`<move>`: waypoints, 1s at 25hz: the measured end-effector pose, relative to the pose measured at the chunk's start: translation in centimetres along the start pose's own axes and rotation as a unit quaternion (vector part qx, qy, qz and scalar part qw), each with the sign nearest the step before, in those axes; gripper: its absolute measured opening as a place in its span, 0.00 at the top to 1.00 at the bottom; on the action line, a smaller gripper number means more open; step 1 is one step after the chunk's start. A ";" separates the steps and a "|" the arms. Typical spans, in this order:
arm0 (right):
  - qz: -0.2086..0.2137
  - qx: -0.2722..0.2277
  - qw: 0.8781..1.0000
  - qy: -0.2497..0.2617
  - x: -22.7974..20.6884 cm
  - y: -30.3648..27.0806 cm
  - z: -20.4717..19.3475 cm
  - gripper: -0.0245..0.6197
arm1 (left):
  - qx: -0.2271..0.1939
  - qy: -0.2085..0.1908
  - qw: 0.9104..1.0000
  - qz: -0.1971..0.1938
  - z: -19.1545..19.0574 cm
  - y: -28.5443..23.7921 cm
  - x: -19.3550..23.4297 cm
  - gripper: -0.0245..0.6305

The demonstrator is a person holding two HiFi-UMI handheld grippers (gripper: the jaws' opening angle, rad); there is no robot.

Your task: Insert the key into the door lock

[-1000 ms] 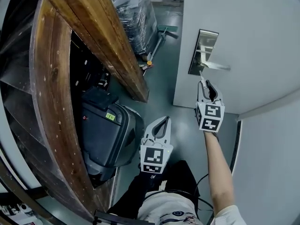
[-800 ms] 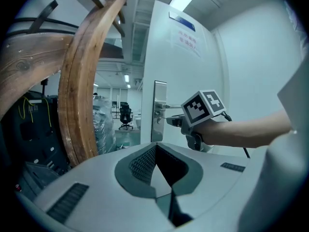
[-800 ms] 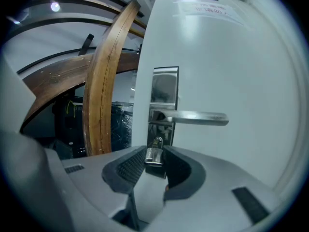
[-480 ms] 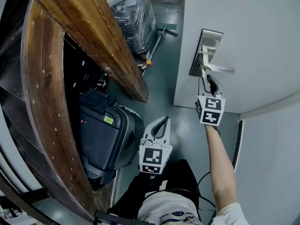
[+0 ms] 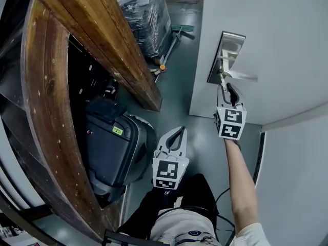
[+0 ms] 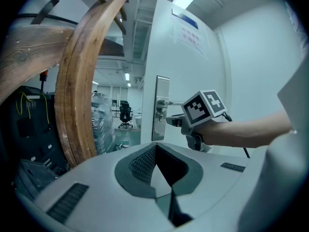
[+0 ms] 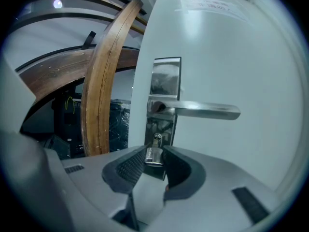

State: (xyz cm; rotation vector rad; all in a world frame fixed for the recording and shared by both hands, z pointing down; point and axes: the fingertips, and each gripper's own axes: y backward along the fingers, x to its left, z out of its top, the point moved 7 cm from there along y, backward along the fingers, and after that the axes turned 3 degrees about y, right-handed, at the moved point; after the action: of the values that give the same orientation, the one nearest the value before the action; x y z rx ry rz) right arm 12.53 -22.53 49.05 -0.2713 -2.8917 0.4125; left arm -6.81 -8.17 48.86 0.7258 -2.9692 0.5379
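A small silver key (image 7: 153,152) is pinched in my right gripper (image 7: 154,159), which is shut on it. The blade tip sits at the keyhole (image 7: 157,139) in the steel lock plate (image 7: 165,83), just below the lever handle (image 7: 205,111). How deep the blade sits I cannot tell. In the head view the right gripper (image 5: 224,87) points up at the lock plate (image 5: 225,53) on the white door (image 5: 287,40). My left gripper (image 5: 178,131) hangs lower and left, away from the door, shut with nothing in it (image 6: 154,147).
A large curved wooden frame (image 5: 102,40) rises at the left. A dark wheeled case (image 5: 115,147) stands below it on the grey floor. Wrapped goods (image 5: 146,14) and a mop (image 5: 177,35) lie beyond the door edge. A person's legs (image 5: 179,204) show at the bottom.
My right gripper has moved up and forward with the key, bringing its tip from below the handle to the keyhole. The left gripper has stayed put.
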 end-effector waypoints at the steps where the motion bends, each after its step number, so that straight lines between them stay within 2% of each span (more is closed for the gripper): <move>1: 0.000 0.000 1.000 0.000 -0.1 0.0 0.0 0.78 | 0.000 0.000 1.000 0.000 0.0 0.0 0.0 0.96; 7: -0.003 -0.001 1.000 -0.012 -0.3 -0.3 0.2 0.78 | -0.002 0.000 1.000 0.004 -0.1 -0.1 0.1 0.96; 12: -0.023 0.001 0.999 -0.025 0.2 -0.6 0.3 0.78 | -0.009 0.001 1.000 0.013 0.4 -0.7 0.5 0.96; 21: -0.071 -0.018 0.995 -0.069 1.2 -1.1 -0.3 0.78 | -0.028 0.006 0.998 0.048 1.3 -3.8 4.5 0.96; 25: -0.078 -0.032 0.994 -0.077 1.4 -1.1 -0.5 0.78 | -0.038 0.004 0.998 0.056 1.5 -4.9 5.8 0.96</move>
State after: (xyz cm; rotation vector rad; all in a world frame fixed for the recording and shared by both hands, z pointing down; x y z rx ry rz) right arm 11.10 -23.16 50.16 -0.0233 -3.0520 0.3277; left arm -9.71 -15.32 49.67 0.5529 -3.0172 0.4287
